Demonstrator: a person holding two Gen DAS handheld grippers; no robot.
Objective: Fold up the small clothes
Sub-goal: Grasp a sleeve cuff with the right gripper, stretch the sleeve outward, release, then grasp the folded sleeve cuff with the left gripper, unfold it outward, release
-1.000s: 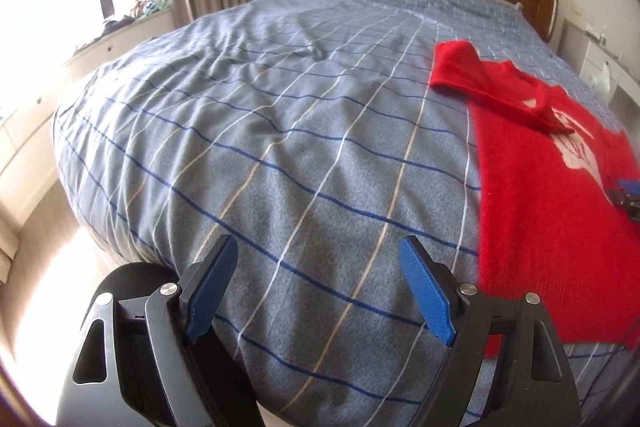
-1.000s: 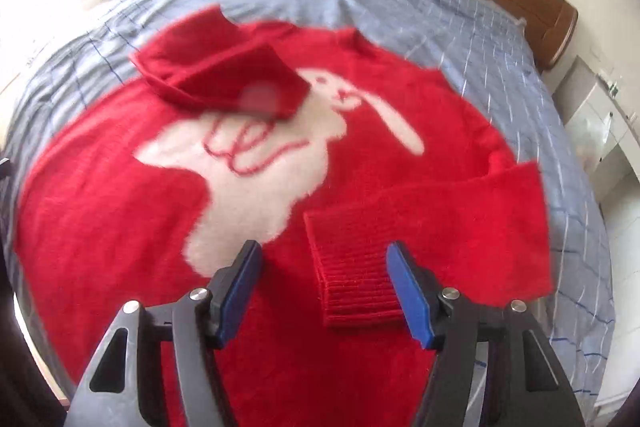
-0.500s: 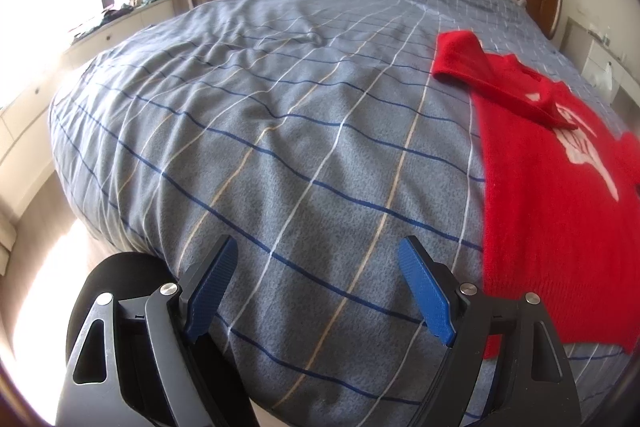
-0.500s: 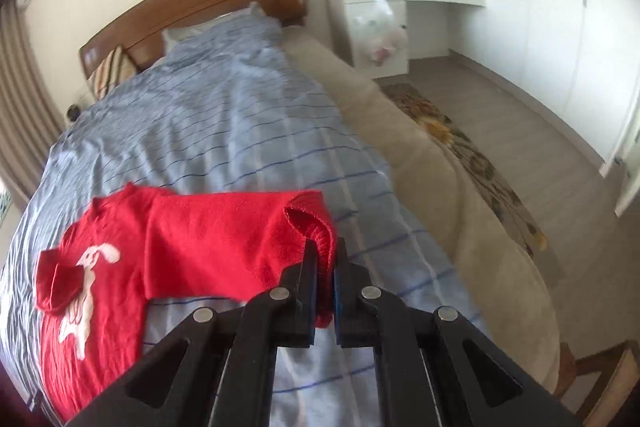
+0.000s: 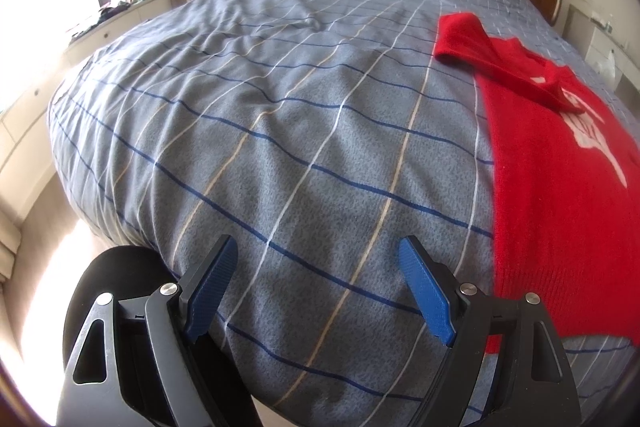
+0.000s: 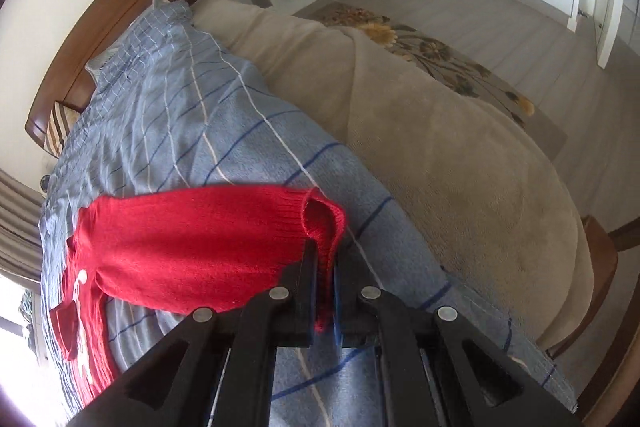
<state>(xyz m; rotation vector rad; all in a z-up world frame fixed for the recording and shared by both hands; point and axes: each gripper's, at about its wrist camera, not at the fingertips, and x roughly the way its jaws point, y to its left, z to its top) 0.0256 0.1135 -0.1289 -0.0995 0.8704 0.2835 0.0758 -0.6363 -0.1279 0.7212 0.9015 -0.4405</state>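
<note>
Bed [image 5: 280, 131] under a blue checked cover fills both views. Right tool [image 6: 326, 267] is pressed together on the sleeve [image 6: 192, 247] cuff, the sleeve stretching away leftward to the sweater [image 5: 560, 187] body. Left tool [image 5: 316, 283], spread and empty, hangs over bare cover, sweater to its right. The right tool must carry the cuff leftward.

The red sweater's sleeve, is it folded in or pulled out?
Pulled out: the right gripper pinches the sleeve cuff, stretched sideways.
</note>
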